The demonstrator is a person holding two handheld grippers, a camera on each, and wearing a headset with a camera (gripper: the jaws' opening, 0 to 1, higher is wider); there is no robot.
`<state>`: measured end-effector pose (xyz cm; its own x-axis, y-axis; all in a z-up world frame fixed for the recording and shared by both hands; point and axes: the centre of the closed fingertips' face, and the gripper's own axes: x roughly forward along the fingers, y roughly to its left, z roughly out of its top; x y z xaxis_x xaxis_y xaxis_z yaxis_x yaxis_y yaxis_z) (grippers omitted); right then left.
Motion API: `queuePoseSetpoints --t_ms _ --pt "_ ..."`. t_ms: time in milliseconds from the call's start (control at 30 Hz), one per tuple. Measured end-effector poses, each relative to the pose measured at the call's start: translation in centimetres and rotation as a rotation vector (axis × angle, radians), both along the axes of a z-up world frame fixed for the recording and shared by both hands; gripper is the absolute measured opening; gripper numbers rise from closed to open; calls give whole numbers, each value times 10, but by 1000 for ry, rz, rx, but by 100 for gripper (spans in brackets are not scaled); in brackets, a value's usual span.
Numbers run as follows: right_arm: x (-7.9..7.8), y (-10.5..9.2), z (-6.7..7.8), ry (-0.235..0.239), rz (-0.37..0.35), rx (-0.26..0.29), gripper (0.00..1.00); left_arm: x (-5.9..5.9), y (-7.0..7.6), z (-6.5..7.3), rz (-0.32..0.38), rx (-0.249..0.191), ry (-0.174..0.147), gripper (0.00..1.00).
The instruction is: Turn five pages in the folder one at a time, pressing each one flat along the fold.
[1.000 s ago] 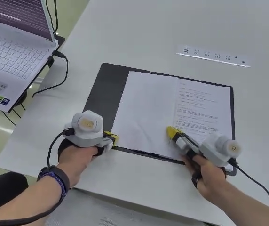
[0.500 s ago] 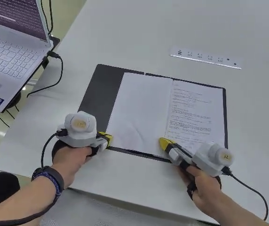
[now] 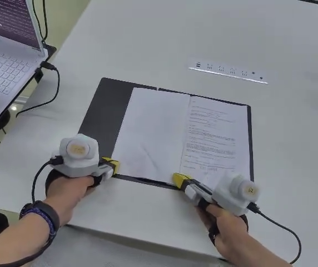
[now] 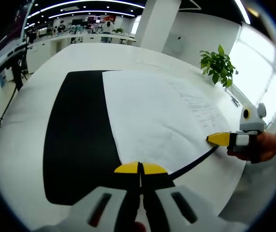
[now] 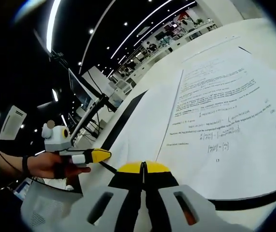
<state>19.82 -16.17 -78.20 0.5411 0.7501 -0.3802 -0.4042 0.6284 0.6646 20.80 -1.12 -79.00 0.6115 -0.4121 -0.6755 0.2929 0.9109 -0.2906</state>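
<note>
Folder: the folder (image 3: 106, 111) lies open and flat on the counter (image 3: 148, 33), with black cover bare on the left, a blank sheet (image 3: 148, 133) across the middle and a printed page (image 3: 217, 136) on the right.
Left side: the left tool (image 4: 140, 168) has its jaws pressed together with nothing between them. It is parked at the near-left corner of the blank sheet, the same spot as a second ago.
Right side: the right tool (image 5: 143, 166) is also closed and empty, with its yellow tip at the near end of the fold (image 3: 185, 133), right at the folder's near edge.
Just changed: a second ago that tip was up on the paper beside the fold, and it has now run down towards the person to the bottom edge. The folder looks shifted too, but that's the head camera moving, not the folder.
Contact: from here I can't tell whether the tip is touching paper or has come just off it.
Meaning: the pressing stroke on this page looks done, and the blank sheet sits flat.
Next: probably the right tool goes for the printed page's free edge to lift it over.
Page count: can't be judged from this.
</note>
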Motion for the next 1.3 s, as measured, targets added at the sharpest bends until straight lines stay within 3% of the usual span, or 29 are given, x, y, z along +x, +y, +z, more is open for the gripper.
queuePoseSetpoints --t_ms 300,367,467,633,767,800,833,867,933,1033,1167,1300 --pt "-3 -2 0 50 -18 6 0 0 -2 0 -15 34 -6 0" --pt "-3 -2 0 56 -20 8 0 0 -3 0 -30 58 -8 0" --pt "-6 -3 1 62 -18 3 0 -1 -2 1 -81 136 -30 0" --pt "-13 -6 2 42 15 -39 0 -1 -2 0 -73 142 -23 0" --pt "-17 -13 5 24 29 -74 0 -2 -5 0 -100 177 -45 0" --pt "-17 -17 7 17 27 -83 0 -2 -5 0 -100 169 -41 2" --pt "-17 -19 7 11 21 -88 0 -5 -16 2 -127 90 -28 4" --pt "-17 -21 9 4 11 -93 0 -7 -20 2 -141 64 -14 4" --pt "-18 -24 16 -25 11 -117 4 -7 -21 3 -159 87 -25 5" --pt "-16 -27 20 -52 27 -161 12 -7 -27 15 -155 45 -26 13" --pt "-15 -33 30 -80 33 -186 19 -4 -38 37 -177 18 -80 22" --pt "-11 -41 42 -114 28 -192 28 -3 -42 53 -195 22 -113 27"
